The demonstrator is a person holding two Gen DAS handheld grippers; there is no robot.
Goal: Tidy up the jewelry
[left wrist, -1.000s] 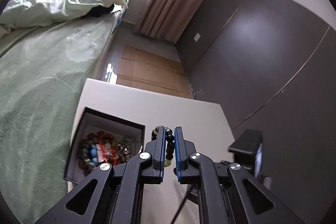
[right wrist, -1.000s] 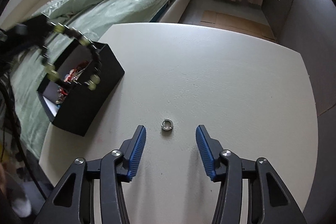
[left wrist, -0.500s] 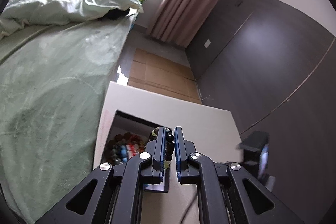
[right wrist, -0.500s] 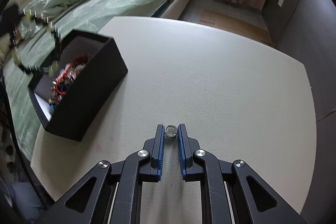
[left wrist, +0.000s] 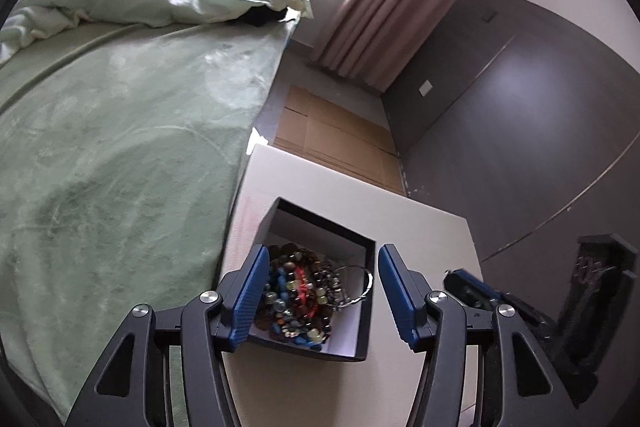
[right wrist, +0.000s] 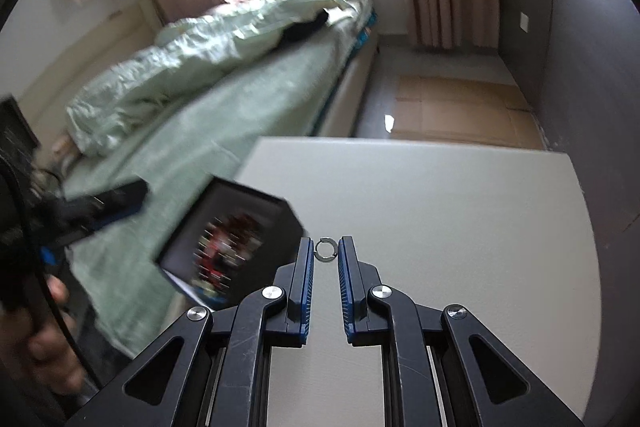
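Observation:
A black jewelry box [left wrist: 360,303] with a white lining sits on the white table [left wrist: 304,179], full of coloured bead bracelets [left wrist: 298,297] and a thin metal hoop [left wrist: 358,283]. My left gripper [left wrist: 320,291] is open and empty just above the box. My right gripper [right wrist: 326,251] is shut on a small silver ring [right wrist: 326,249], lifted above the table [right wrist: 440,227]. The box [right wrist: 228,239] is blurred to its left, and the left gripper [right wrist: 100,207] shows beyond it.
A bed with a green cover [left wrist: 100,147] runs along the table's left side. Dark wall panels [left wrist: 520,131] stand to the right. Cardboard [right wrist: 460,107] lies on the floor beyond the table. The other gripper [left wrist: 480,295] shows at the right of the left wrist view.
My left gripper moved over the box, opened and let the dark bead bracelet drop in. My right gripper closed on the silver ring and lifted it toward the box.

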